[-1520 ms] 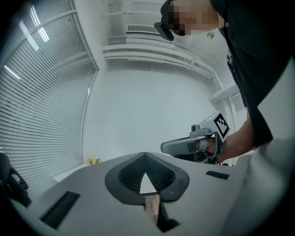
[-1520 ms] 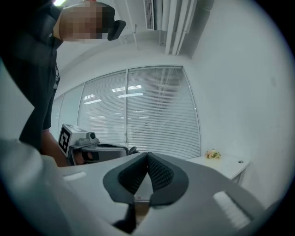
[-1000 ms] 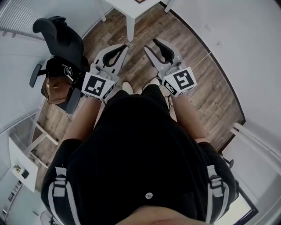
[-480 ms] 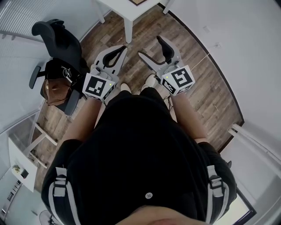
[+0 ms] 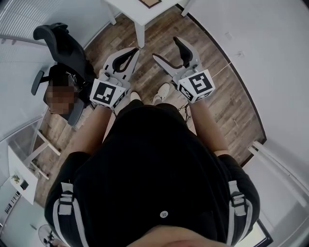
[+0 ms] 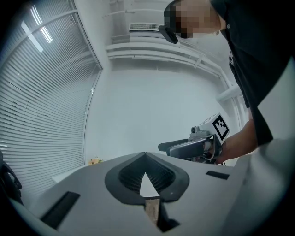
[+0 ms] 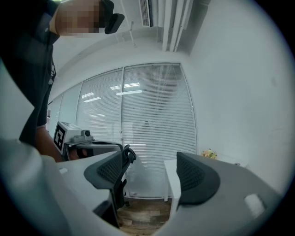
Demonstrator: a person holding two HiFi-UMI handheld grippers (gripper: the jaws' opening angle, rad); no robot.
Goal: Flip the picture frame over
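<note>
Though only a sliver shows at the top edge of the head view, the picture frame (image 5: pixel 150 2) lies flat on the white table (image 5: pixel 130 8): tan face, dark rim, rest cut off, can't tell which side is up. Both grippers sit well short of it, over the wood floor (image 5: pixel 227 96), neither touching it. The left gripper (image 5: pixel 136 50) has its jaws pressed together at the tips, nothing pinched. The right gripper (image 5: pixel 165 48) has its jaws spread wide, having just been opening, with nothing between them. Only the head view shows the frame, plus the person's white shoe (image 5: pixel 161 91) and the black office chair (image 5: pixel 63 43) to the left. The right gripper view adds what the head view lacks: window blinds (image 7: pixel 152 115) behind the chair, the table's side and a small yellow thing (image 7: pixel 209 153) on it, too small to identify. The left gripper view looks at a plain white wall (image 6: pixel 152 115) and catches the right gripper from the side.
</note>
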